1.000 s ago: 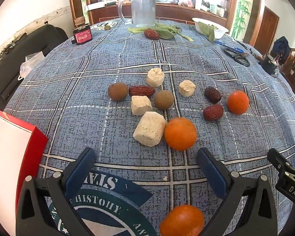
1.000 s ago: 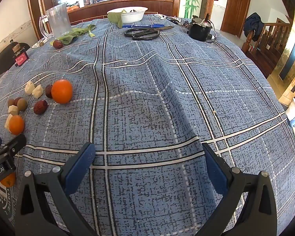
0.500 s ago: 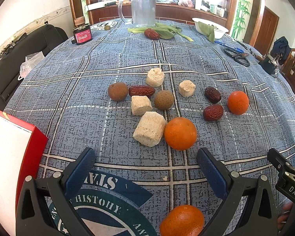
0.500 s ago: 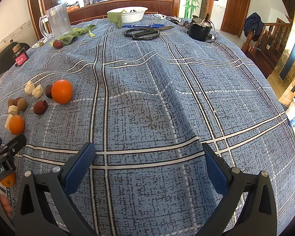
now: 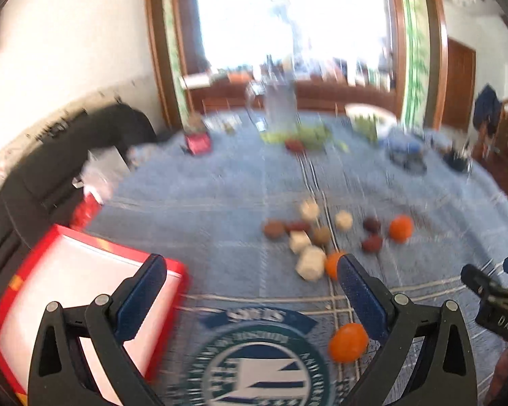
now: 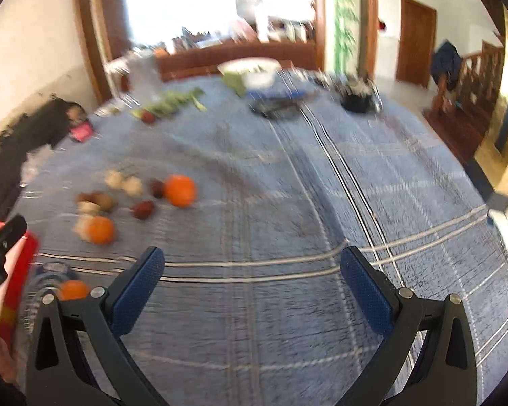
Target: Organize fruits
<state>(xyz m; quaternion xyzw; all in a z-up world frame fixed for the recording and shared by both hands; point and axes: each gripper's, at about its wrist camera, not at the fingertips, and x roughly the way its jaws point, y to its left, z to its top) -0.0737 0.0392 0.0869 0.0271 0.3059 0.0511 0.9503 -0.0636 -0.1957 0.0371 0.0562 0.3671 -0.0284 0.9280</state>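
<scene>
The fruits [image 5: 325,237] are seen scattered loose at centre right of the left view, on the blue tabletop [image 5: 220,209]; nothing appears sorted yet. One orange [image 5: 348,342] lies apart at lower right, just by the left hand-held gripper [image 5: 250,267], whose jaws are spread wide and empty. A red box [image 5: 84,247], lower left, is probably meant as the receptacle. The right hand-held gripper [image 6: 252,264] is likewise held apart, over bare cloth.

Three oranges [image 5: 401,228], four pale chunks [image 5: 310,263], two round brown fruits [image 5: 273,229], three dark red dates [image 5: 372,244] lie on a blue tablecloth [image 5: 203,209] beside one red box [image 5: 84,284].
</scene>
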